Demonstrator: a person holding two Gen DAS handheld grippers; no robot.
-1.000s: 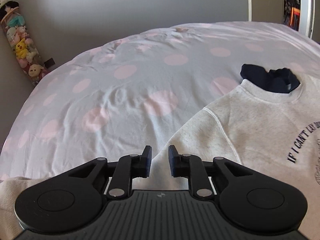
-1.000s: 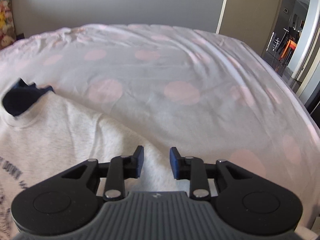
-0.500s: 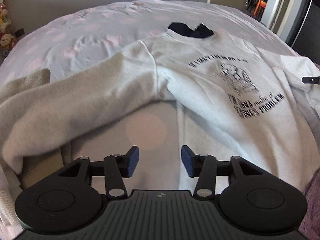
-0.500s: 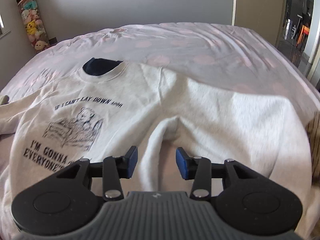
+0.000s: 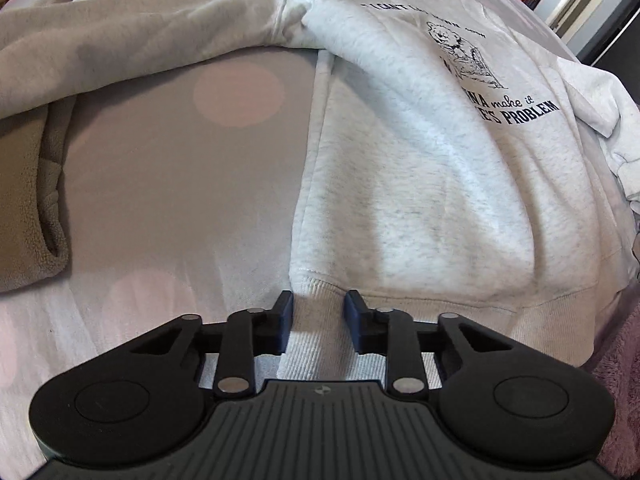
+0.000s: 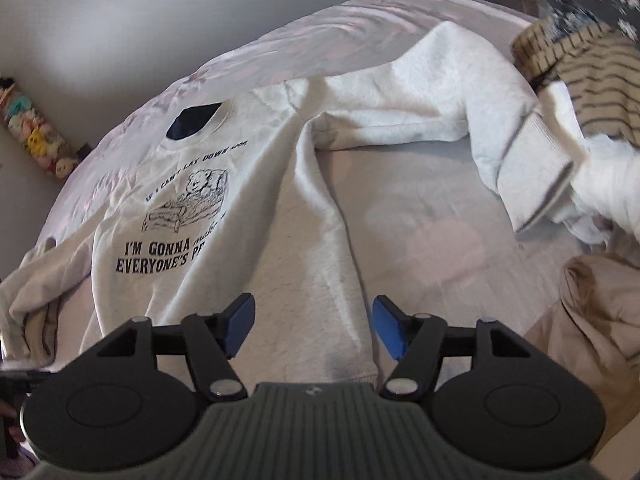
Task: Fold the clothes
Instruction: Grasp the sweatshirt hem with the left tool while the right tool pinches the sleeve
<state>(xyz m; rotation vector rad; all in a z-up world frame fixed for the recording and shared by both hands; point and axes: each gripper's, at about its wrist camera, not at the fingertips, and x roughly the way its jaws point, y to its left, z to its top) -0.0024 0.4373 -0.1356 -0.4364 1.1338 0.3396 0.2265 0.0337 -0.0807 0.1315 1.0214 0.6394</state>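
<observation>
A grey sweatshirt [image 5: 420,152] with a bear drawing and black lettering lies face up across a bed [image 5: 168,168] covered in a pale sheet with pink dots. The left gripper [image 5: 318,314] hangs at the ribbed hem's left corner, its fingers parted and gripping nothing, the hem showing between them. The right gripper [image 6: 311,326] sits over the garment's right side, fingers spread wide and empty above the fabric. The print is partly folded out of sight in the right wrist view, and its top line is too distorted to read in the left. A striped garment [image 6: 592,80] at the right edge is blurred and cut off. A beige garment [image 6: 596,320] lies beside it, only partly in view.
</observation>
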